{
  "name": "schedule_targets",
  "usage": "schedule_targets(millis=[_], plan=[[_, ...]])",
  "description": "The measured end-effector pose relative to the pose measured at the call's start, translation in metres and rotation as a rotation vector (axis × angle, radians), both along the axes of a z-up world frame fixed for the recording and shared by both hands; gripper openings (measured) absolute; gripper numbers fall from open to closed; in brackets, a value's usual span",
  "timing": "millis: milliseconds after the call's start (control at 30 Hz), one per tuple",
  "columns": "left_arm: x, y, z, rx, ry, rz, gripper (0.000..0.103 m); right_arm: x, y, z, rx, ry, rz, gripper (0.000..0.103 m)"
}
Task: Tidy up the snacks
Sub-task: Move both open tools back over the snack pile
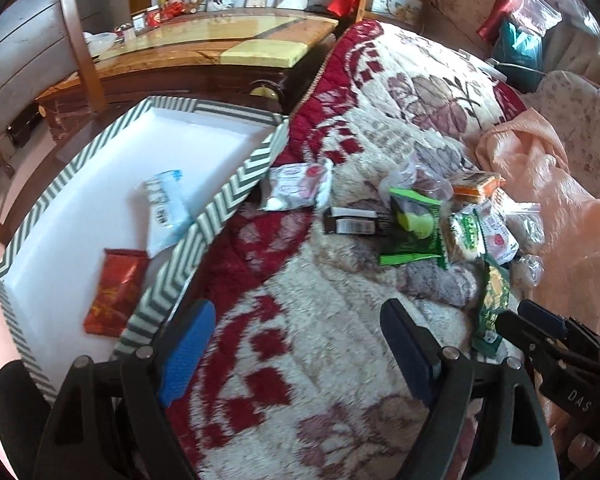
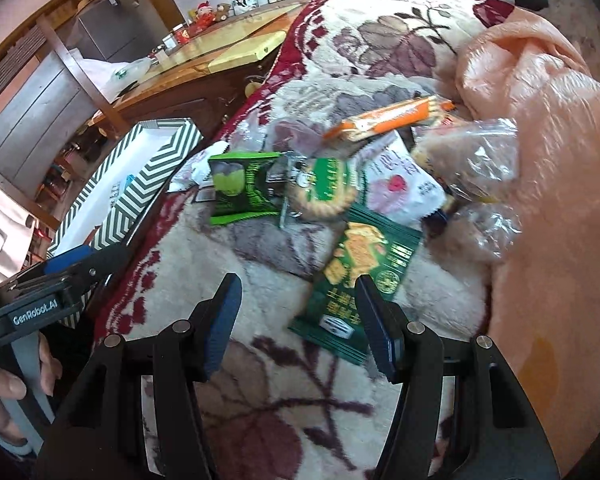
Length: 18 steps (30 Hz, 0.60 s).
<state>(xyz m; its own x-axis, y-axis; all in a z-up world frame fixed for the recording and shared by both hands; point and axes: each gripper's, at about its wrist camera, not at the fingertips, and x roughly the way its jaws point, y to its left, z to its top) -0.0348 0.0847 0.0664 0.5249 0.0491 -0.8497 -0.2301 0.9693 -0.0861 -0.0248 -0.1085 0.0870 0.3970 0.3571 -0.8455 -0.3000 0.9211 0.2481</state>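
Observation:
A box (image 1: 204, 224) with green-and-white chevron walls and a white inside sits at the left edge of the bed. In it lie a red packet (image 1: 116, 292) and a white-and-blue packet (image 1: 166, 208). My left gripper (image 1: 300, 344) hangs open over the fluffy blanket beside the box, nothing between its fingers. Further right lies a snack pile: a white-pink packet (image 1: 296, 186), a dark bar (image 1: 354, 220) and a bright green packet (image 1: 414, 224). My right gripper (image 2: 300, 312) is open above the blanket. A dark green packet (image 2: 364, 276) lies just ahead, by its right finger.
The red-and-cream blanket (image 2: 204, 264) covers the bed, with a peach quilt (image 2: 548, 160) bunched at the right. Clear plastic bags (image 2: 472, 160) and an orange packet (image 2: 388, 118) lie at the pile's far side. A wooden cabinet (image 1: 204, 64) stands behind the box. A hand (image 2: 4, 392) holds the left gripper.

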Motion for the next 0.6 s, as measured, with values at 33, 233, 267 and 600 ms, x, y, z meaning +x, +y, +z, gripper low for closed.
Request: schedule_targets(millis=[33, 233, 267, 600], plan=[[0.003, -0.002, 0.001, -0.002, -0.001, -0.005, 0.086, 0.000, -0.002, 0.000, -0.003, -0.003, -0.003, 0.059], [0.019, -0.010, 0.001, -0.024, 0.010, -0.033, 0.086, 0.000, -0.021, -0.002, 0.012, 0.001, -0.035, 0.059], [0.023, -0.011, 0.001, -0.026, 0.012, -0.035, 0.086, 0.001, -0.024, -0.004, 0.014, 0.004, -0.041, 0.059], [0.047, -0.028, -0.005, -0.018, 0.027, -0.060, 0.086, 0.006, -0.038, -0.016, 0.061, 0.029, -0.074, 0.059]])
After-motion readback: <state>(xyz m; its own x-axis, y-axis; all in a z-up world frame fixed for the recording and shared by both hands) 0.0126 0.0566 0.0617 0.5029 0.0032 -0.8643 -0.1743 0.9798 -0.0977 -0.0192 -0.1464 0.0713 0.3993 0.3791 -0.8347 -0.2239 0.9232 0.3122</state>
